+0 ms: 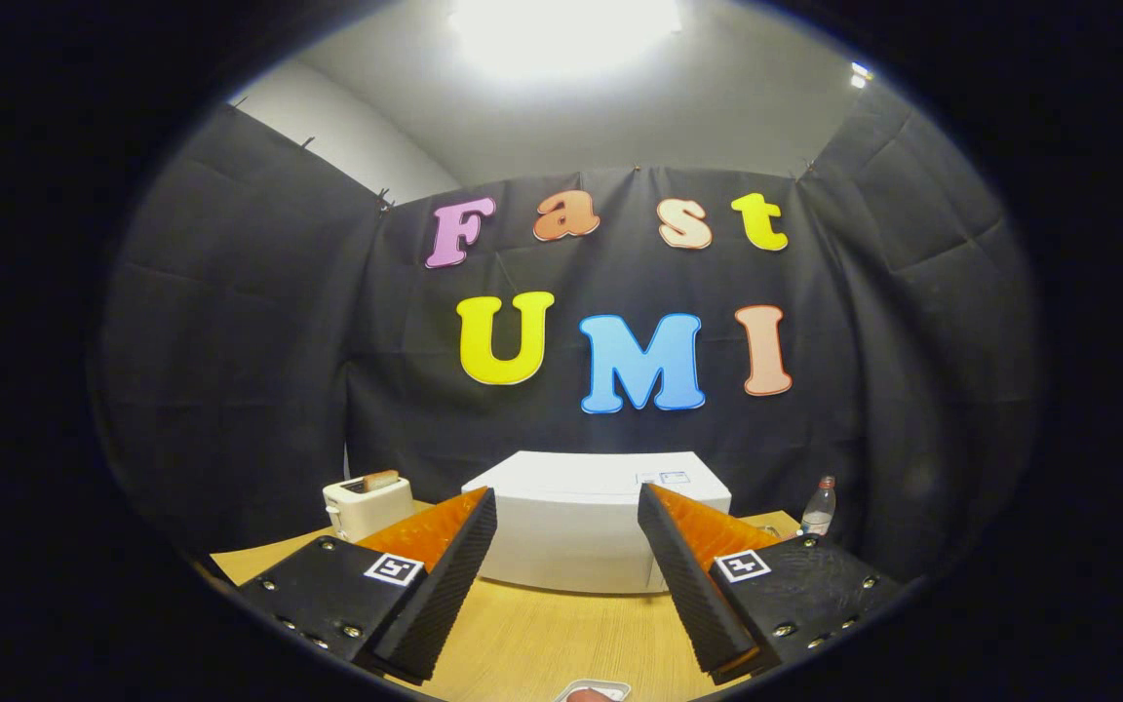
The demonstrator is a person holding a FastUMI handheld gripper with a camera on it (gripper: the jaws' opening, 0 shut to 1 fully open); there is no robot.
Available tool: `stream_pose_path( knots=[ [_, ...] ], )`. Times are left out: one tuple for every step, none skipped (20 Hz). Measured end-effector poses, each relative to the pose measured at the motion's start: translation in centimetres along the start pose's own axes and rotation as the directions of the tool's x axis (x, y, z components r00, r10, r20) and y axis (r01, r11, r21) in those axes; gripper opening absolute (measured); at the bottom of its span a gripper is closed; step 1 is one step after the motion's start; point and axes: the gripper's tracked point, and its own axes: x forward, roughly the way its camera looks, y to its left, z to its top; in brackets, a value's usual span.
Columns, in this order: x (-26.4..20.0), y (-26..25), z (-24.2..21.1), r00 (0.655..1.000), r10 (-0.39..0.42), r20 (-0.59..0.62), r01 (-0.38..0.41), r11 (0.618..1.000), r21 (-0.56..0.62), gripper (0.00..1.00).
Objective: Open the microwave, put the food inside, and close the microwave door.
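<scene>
The table (pixel 542 643) fills the lower frame. At centre, beyond the fingers, sits the closed microwave (pixel 581 531): rigid and probably heavy, best taken at its door edge. The toaster (pixel 365 504) stands lower left, the bottle (pixel 818 507) lower right. The gripper (pixel 566 507) is spread wide, grasping nothing. A food tray (pixel 593 691), likely light, peeks at bottom centre.

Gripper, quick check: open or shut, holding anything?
Gripper: open, holding nothing; the fingers are spread apart above the wooden table, with the white microwave beyond them.

No legible text (microwave (pixel 593 526) sticker too small to read).
</scene>
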Motion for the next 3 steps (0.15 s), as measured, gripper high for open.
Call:
stream_pose_path(
  knots=[
    [0.04, 0.1, 0.14, 1.0, 0.001, 0.004, -0.001, 1.0, 0.002, 0.93],
    [0.03, 0.17, 0.17, 1.0, 0.004, 0.006, -0.004, 1.0, 0.001, 0.93],
    [-0.11, 0.11, 0.2, 1.0, 0.002, 0.006, -0.002, 1.0, 0.001, 0.93]
  ],
)
